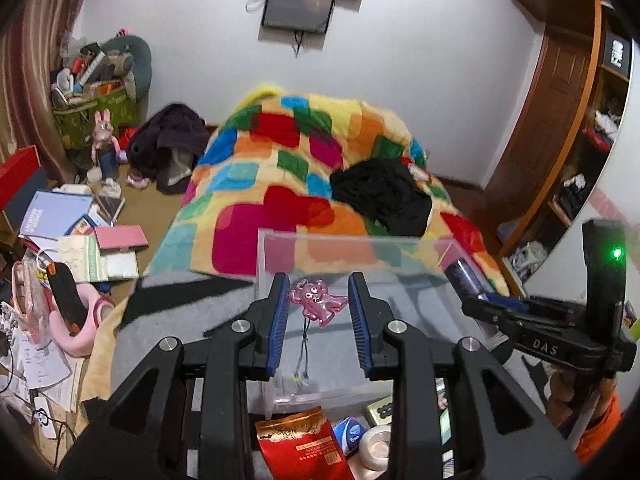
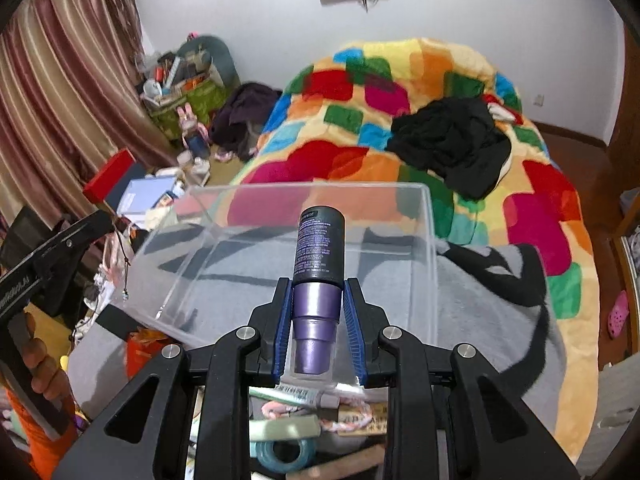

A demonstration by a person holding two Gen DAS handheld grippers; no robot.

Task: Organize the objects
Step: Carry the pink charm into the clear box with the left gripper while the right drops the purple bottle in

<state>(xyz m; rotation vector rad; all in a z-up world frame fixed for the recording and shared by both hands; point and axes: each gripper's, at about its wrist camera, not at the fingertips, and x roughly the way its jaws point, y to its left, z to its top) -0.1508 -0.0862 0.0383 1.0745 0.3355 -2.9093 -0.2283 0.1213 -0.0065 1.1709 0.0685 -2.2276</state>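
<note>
- Bottle [image 2: 318, 246]: your right gripper [image 2: 318, 320] has its fingers [image 2: 282, 320] closed on the purple cap end; dark body points forward over the clear box [image 2: 430, 232].
- Left gripper [image 1: 318, 316]: your fingers [image 1: 280, 312] stand apart, nothing pressed between them. A pink charm [image 1: 316, 300] shows in the gap, its cord trailing down; whether it lies in the box or hangs, you cannot tell.
- Clear box sits on a grey blanket [image 2: 480, 292], in front of the colourful quilt [image 2: 400, 92].
- Red packet [image 1: 300, 448] and tape roll [image 1: 376, 446] lie below your left gripper.
</note>
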